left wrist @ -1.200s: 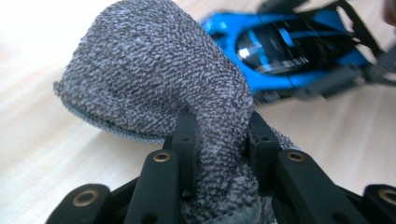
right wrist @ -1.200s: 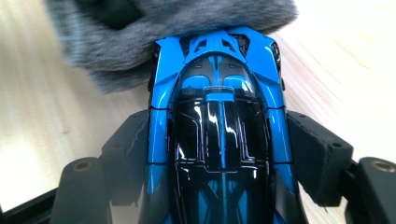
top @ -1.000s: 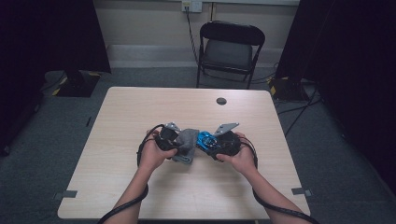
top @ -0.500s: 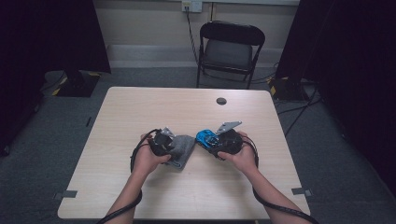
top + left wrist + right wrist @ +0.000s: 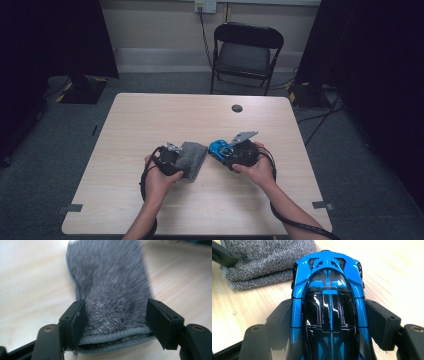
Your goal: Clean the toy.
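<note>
A folded grey cloth (image 5: 194, 155) lies on the wooden table (image 5: 150, 120) near its middle. My left gripper (image 5: 181, 161) holds the cloth's near end; in the left gripper view the cloth (image 5: 112, 285) fills the gap between the two jaws, which press on its sides, and my left gripper (image 5: 115, 315) is shut on it. A blue and black toy car (image 5: 218, 147) sits just right of the cloth in my right gripper (image 5: 223, 151). In the right gripper view the car (image 5: 328, 297) is clamped by its sides, nose pointing at the cloth (image 5: 267, 262).
A small black round disc (image 5: 237, 108) is set in the table's far side. A black folding chair (image 5: 247, 55) stands behind the table. Cables trail from both grippers along the person's forearms. Dark curtains flank the room.
The cloth and the left gripper have drawn left, away from the car, which they touched a second ago. The right gripper and the car have hardly moved.
</note>
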Available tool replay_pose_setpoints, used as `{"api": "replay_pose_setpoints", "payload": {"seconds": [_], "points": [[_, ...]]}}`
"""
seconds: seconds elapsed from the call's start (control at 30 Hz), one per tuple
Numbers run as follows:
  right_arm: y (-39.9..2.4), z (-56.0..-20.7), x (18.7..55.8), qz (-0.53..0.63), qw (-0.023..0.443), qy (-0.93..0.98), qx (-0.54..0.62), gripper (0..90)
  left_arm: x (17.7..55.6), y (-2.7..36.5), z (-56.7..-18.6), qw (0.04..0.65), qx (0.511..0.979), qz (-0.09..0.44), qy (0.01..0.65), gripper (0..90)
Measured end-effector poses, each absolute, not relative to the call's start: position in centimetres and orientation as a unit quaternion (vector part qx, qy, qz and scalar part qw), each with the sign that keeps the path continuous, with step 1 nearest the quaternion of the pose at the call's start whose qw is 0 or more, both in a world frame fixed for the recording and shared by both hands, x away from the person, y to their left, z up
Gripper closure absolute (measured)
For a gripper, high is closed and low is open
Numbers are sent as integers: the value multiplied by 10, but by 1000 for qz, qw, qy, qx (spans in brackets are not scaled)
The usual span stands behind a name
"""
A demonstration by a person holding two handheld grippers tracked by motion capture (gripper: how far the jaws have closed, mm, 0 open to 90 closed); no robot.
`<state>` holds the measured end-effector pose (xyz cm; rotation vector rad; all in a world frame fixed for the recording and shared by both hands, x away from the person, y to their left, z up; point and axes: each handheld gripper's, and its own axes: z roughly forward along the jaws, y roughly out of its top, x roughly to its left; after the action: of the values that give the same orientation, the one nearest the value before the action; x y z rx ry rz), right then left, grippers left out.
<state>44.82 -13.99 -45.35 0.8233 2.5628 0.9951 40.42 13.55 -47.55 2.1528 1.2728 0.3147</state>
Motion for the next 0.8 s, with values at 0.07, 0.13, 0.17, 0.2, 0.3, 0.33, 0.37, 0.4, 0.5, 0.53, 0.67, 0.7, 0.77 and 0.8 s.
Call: {"api": "replay_pose_setpoints", "payload": {"seconds": [0.07,0.13,0.17,0.2,0.3,0.33,0.37,0.4,0.5,0.53,0.67,0.7,0.77,0.8], "points": [[-139,-453,447,343,137,885,284,284,404,134,-481,310,809,122,484,298],[-139,-454,447,343,135,886,282,284,405,132,-481,304,811,125,484,290],[-139,-453,447,343,136,886,281,284,407,132,-480,297,815,122,482,291],[-139,-454,447,343,133,886,281,284,408,131,-480,296,815,121,483,300],[-139,-454,448,344,134,886,282,284,412,133,-480,293,829,119,461,394],[-139,-454,448,345,133,886,281,284,413,134,-480,296,830,117,458,470],[-139,-454,448,344,133,886,281,284,414,135,-479,299,833,109,453,549],[-139,-455,448,344,132,886,281,284,417,136,-478,298,836,103,449,639],[-138,-457,447,344,128,887,279,284,426,141,-474,313,838,104,435,694],[-138,-457,447,342,128,889,278,284,429,144,-472,323,834,102,435,696],[-137,-458,444,343,125,891,269,283,440,149,-463,343,831,83,429,697],[-136,-458,443,343,123,892,268,284,442,149,-460,344,833,81,426,697],[-134,-458,442,343,123,894,263,284,447,147,-451,348,835,80,419,697],[-133,-458,441,344,123,894,260,284,448,146,-447,355,833,79,417,697]]}}
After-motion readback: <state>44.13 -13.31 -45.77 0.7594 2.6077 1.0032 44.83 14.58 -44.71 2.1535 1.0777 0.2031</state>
